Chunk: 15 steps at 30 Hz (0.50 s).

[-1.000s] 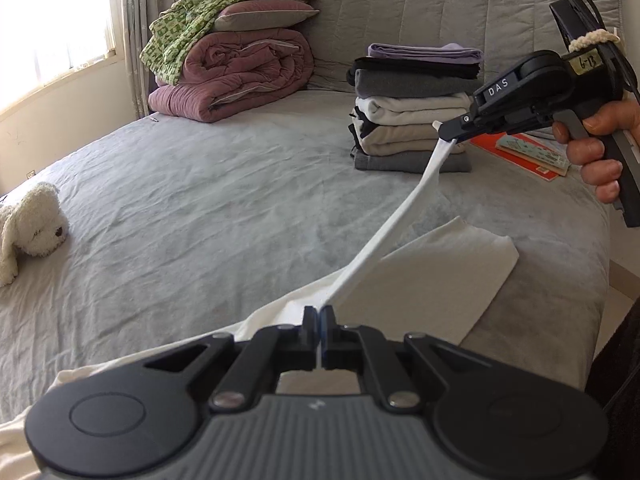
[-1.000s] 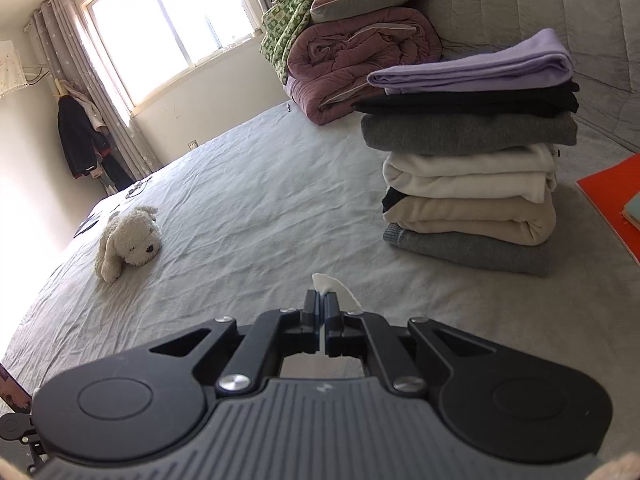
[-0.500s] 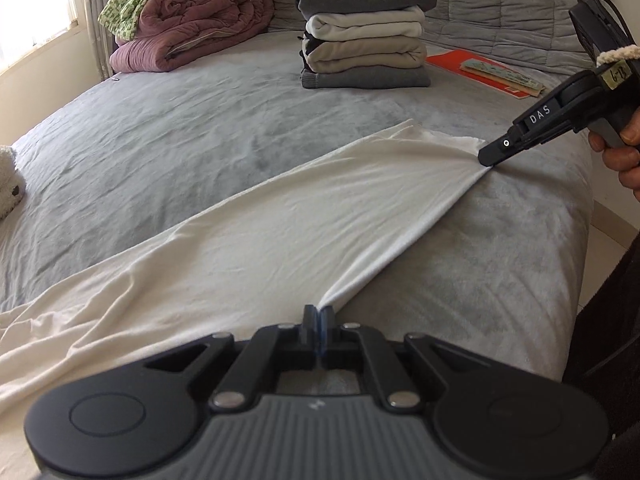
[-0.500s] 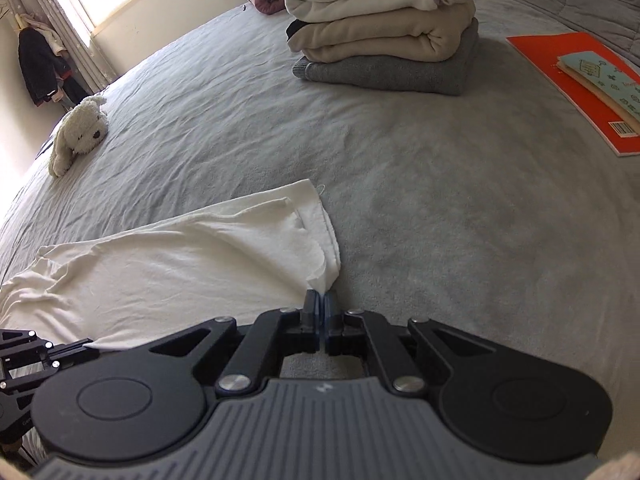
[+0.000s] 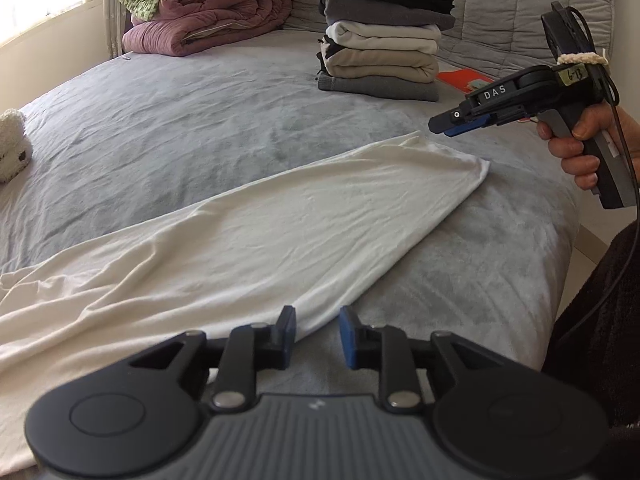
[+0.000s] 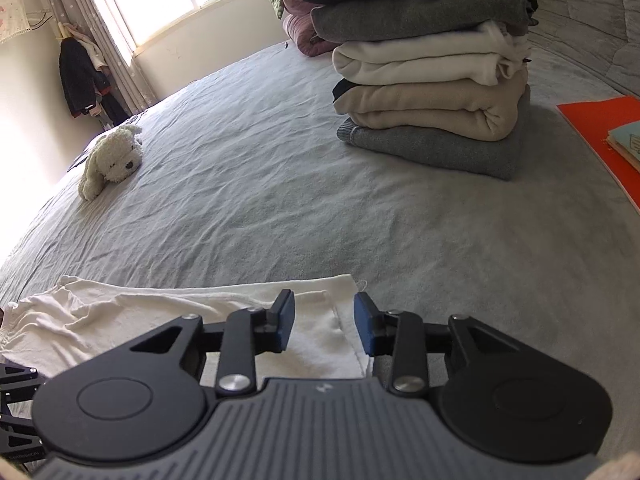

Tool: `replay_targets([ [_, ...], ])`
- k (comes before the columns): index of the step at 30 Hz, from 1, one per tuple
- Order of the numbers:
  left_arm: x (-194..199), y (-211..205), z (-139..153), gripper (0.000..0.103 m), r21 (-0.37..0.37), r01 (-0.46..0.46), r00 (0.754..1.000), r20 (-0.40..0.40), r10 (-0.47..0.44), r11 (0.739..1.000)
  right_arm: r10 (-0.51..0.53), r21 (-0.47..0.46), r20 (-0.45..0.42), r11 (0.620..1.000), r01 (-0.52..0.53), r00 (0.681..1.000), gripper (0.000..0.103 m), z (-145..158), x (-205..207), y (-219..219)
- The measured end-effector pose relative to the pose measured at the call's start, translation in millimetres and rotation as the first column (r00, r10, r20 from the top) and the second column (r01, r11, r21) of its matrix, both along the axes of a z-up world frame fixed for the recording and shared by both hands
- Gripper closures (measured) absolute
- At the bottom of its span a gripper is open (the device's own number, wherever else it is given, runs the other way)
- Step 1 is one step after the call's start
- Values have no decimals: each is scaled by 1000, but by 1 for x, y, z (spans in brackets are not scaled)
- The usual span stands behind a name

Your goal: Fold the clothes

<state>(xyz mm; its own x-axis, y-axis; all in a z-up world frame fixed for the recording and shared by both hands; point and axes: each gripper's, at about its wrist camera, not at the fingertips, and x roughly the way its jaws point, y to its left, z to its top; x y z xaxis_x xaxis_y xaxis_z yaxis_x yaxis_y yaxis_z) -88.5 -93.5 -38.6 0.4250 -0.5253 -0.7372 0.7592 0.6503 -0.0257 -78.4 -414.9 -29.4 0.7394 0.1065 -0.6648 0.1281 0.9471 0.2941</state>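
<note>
A cream white garment [image 5: 256, 236] lies flat on the grey bed [image 5: 200, 120], running from the lower left to a corner at the right. It also shows in the right wrist view [image 6: 192, 312]. My left gripper [image 5: 317, 334] is open, its jaws apart at the garment's near edge, holding nothing. My right gripper [image 6: 324, 324] is open just above the garment's far corner. It shows in the left wrist view [image 5: 444, 126] lifted clear of the cloth.
A stack of folded clothes [image 5: 384, 56] stands at the back of the bed, also in the right wrist view [image 6: 432, 80]. A red book [image 6: 600, 136] lies right of it. A plush dog [image 6: 112, 160] lies at the left. Rolled quilts [image 5: 208, 12] sit far back.
Both grippers lowered the stretched garment onto the bed, then opened and let it go. The right gripper has lifted off the corner.
</note>
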Motion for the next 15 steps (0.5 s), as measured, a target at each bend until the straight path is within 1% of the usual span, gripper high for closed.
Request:
replay_targets([
  [1,0,1,-1,79,-4,-1,1000,-5,1,1000,20,-28,-9,999,-21,1000,78,-3,5,4],
  [3,0,4,-4,79,-11,-3,1000,-16,3,1000,50,-72,-25,996,-52,998,78,-9,13,9],
  [9,3,8,-8,78,-44,-27,999,-48,25,999,79,-112,-32,990,-82,996,77,-18,22,14],
  [13,2,7,-11,78,-44,-31,999,-42,30,999,109,-160,-27,981,-112,994,77,-19,25,20],
  [14,2,7,-11,78,-44,-33,999,-41,31,999,118,-174,-29,977,-121,993,78,-20,26,22],
  [15,2,7,-11,77,-45,-34,999,-42,32,998,126,-184,-29,974,-129,992,88,-20,27,24],
])
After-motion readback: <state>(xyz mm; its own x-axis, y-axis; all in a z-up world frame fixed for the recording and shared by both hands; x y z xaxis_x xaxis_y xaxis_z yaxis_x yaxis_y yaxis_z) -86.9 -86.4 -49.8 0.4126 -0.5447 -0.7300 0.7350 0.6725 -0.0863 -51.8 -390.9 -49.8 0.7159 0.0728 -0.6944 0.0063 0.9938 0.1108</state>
